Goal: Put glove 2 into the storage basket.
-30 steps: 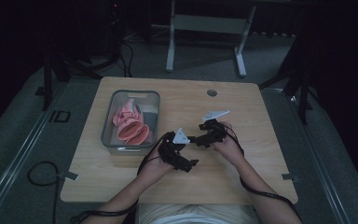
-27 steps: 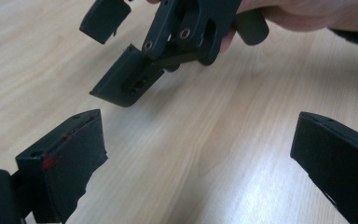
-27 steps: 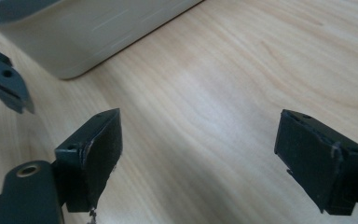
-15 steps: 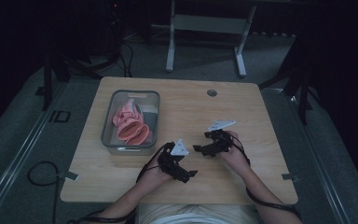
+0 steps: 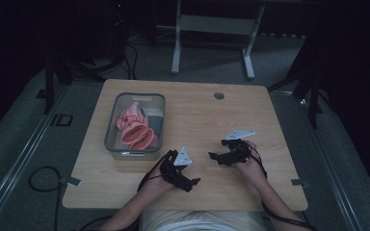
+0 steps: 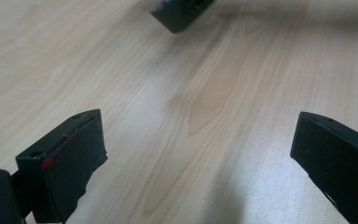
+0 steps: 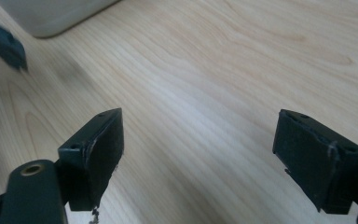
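Here we note the wooden table, then the clear bin of pink cloth at centre left, untouched, then left gripper and right gripper at lower centre, jaws spread, empty; next likely a reach bin-ward.

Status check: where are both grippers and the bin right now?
Left gripper open, empty, over bare table. Right gripper open, empty. Bin at far left, pink items inside, untouched. Nothing in the way.
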A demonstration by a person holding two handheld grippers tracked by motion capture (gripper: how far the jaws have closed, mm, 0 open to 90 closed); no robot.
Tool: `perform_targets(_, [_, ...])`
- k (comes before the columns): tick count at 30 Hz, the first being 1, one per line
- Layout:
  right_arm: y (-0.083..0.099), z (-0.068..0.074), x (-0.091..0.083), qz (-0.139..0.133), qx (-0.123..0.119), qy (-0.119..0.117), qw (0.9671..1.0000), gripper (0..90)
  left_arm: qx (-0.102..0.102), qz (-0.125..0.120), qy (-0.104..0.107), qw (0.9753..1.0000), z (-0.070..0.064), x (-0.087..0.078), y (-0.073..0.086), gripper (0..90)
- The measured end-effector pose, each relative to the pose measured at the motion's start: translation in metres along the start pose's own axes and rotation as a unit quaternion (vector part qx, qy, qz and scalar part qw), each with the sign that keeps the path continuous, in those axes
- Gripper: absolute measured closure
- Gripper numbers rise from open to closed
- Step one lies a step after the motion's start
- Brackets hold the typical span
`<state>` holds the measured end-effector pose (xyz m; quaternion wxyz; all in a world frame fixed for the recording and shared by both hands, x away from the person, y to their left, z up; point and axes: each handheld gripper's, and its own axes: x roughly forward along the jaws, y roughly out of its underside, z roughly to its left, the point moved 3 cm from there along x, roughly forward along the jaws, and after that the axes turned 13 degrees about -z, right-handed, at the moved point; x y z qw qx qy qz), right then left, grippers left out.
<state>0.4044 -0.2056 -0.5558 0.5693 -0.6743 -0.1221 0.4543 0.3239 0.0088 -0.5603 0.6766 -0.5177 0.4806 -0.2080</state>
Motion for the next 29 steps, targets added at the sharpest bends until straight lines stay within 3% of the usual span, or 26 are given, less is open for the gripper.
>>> perform_targets(4, [0.008, -0.002, -0.004, 0.005, 0.003, -0.002, 1.0000, 15.9, -0.006, -0.007, 0.002, 1.0000, -0.001, -0.002, 0.000, 2.5])
perform_targets(7, [0.014, -0.004, -0.006, 0.008, 0.004, -0.007, 0.9999, 15.6, 0.005, -0.004, -0.003, 1.0000, -0.002, -0.003, 0.000, 3.1])
perform_targets(13, [0.024, -0.009, -0.010, 0.010, 0.007, -0.006, 0.9999, 15.1, 0.004, -0.011, -0.006, 0.9999, -0.005, -0.008, 0.003, 3.1])
perform_targets(22, [0.026, -0.013, -0.011, 0.003, 0.003, 0.001, 1.0000, 15.1, -0.002, -0.005, -0.019, 0.9998, -0.003, -0.010, 0.011, 3.1])
perform_targets(29, [0.027, -0.012, -0.009, 0.007, -0.006, -0.002, 1.0000, 14.8, -0.002, 0.004, -0.017, 0.9999, -0.003, -0.008, 0.016, 3.1])
